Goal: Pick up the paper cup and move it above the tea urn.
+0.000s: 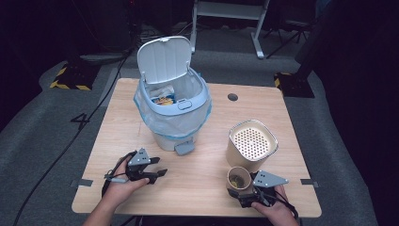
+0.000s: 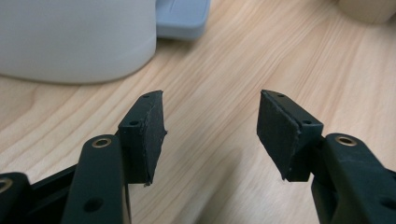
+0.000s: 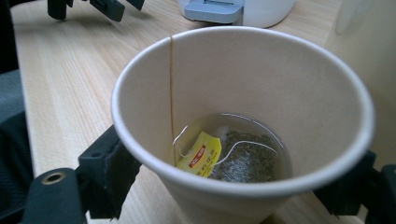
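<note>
Right gripper (image 1: 241,187): jaws either side of paper cup (image 3: 243,116), against its wall, cup upright between them. Inside: teabag (image 3: 243,161), yellow tag (image 3: 201,156), a little liquid. Cup at near right of table (image 1: 197,188), just before perforated canister (image 1: 251,143). Left gripper (image 2: 211,126): jaws wide apart, empty, low over tabletop near bin (image 1: 171,101) base.

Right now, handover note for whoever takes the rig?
Right claw: jaws either side of the paper cup at the table's near edge; firm grip unclear. Inside it, a used tea bag in a little liquid.
Left claw: open, empty, low over the table near the bin's pedal.
Bin: lid up, liner in.
Done: cup reached.
Left: probably empty the cup.
</note>
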